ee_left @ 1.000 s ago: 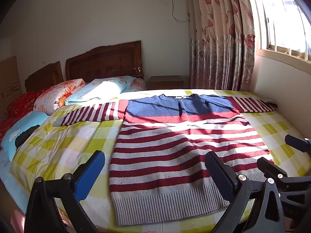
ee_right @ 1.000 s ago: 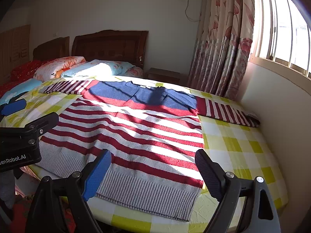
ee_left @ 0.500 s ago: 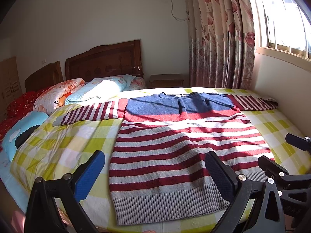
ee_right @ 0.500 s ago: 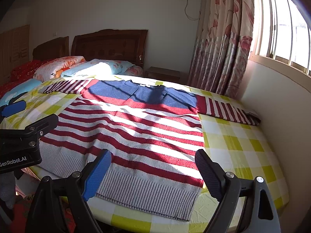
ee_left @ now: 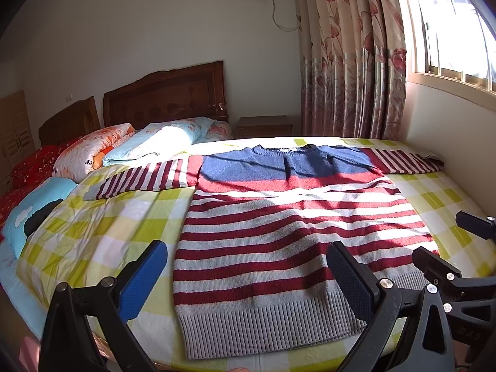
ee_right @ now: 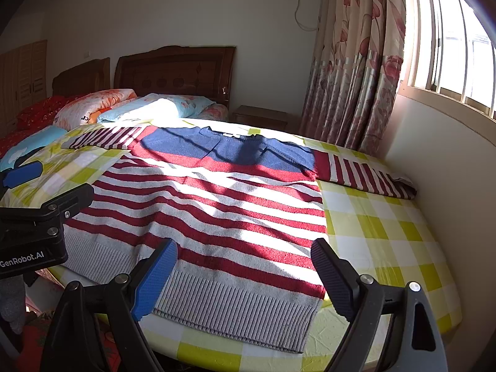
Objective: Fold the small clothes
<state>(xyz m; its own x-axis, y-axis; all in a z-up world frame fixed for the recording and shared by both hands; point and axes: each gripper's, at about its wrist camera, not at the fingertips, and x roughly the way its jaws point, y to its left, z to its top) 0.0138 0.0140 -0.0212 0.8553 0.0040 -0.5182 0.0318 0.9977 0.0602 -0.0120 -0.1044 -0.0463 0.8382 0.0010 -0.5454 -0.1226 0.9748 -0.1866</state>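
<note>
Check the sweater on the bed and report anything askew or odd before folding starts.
Nothing much stands out. The sweater lies flat on the checked bedspread, both sleeves spread out sideways. One small thing: the cuff of the window-side sleeve bunches against the wall. Both grippers, left and right, are open and hold nothing.

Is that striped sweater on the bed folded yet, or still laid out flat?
Spread flat, not yet folded. The sweater lies face up on the checked bedsheet, both sleeves stretched out sideways and the ribbed hem straight.
</note>
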